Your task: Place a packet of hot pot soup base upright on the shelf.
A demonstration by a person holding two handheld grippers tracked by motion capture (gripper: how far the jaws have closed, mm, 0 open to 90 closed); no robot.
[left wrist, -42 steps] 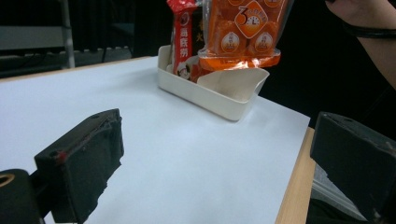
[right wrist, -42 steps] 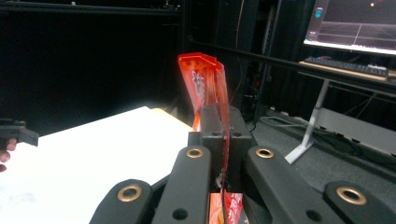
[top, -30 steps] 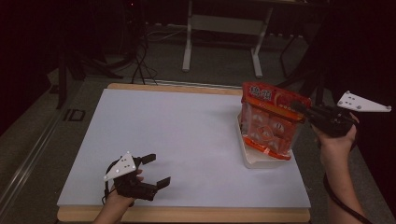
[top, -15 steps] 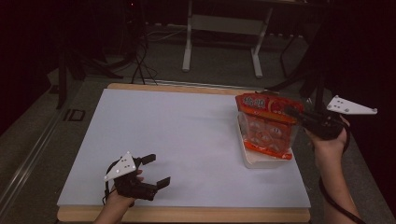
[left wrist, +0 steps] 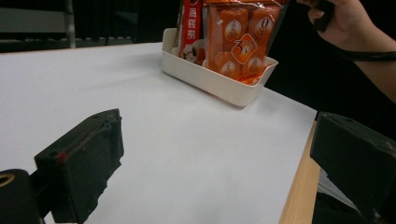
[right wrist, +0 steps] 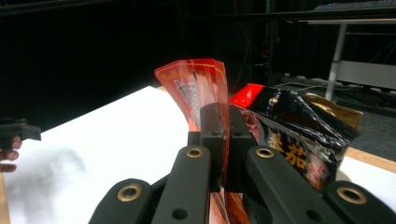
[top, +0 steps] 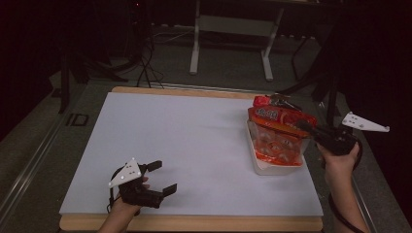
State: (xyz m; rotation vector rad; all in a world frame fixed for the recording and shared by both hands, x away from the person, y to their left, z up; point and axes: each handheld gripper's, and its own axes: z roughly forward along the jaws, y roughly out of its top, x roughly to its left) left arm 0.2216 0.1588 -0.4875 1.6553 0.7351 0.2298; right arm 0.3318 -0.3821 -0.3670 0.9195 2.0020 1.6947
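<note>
Right gripper (top: 307, 129), at three o'clock of the table (top: 194, 145), is clamped on the top edge of the orange snack bag (top: 279, 141); in my right gripper view the jaws pinch the film flat. I see that bag standing in the white tray (top: 262, 165), just beside a dark red-topped packet (right wrist: 299, 140) in the same tray. Left gripper (top: 159, 177) sits at seven o'clock, jaws wide apart over bare tabletop, holding nothing.

My orange snack bag (top: 278, 138) stands upright in the white tray (top: 272, 167) near the table's right edge, its top seam pinched flat, beside 1 darker packet (right wrist: 299, 135).
</note>
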